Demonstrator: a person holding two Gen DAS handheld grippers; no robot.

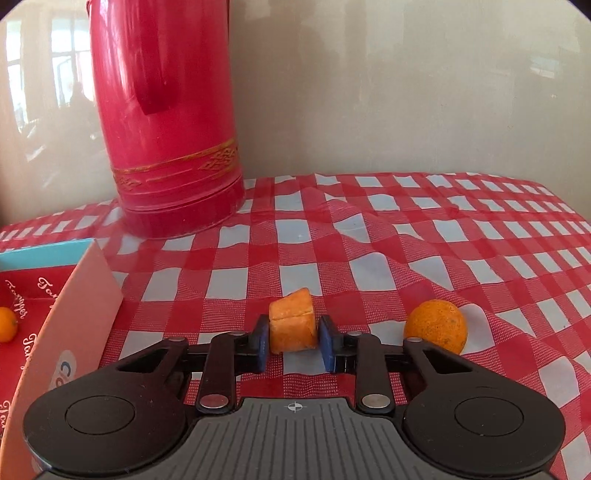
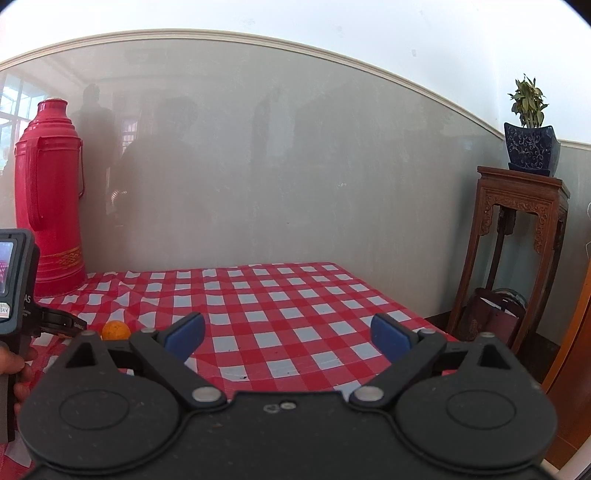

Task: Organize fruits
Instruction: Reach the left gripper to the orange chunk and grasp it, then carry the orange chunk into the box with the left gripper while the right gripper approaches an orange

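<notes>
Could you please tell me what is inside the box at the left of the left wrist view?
One small orange fruit lies on the box's red printed floor. The near wall and the picture edge hide the rest of the inside.

Glossy grey-beige wall panel (image 2: 280,155) under a cream moulding (image 2: 229,35), mirroring a bright window at left. Red-and-white checked cloth over the bench (image 2: 280,295). Carved dark wooden stand (image 2: 517,236) at right, bearing a blue patterned plant pot (image 2: 532,149).
</notes>
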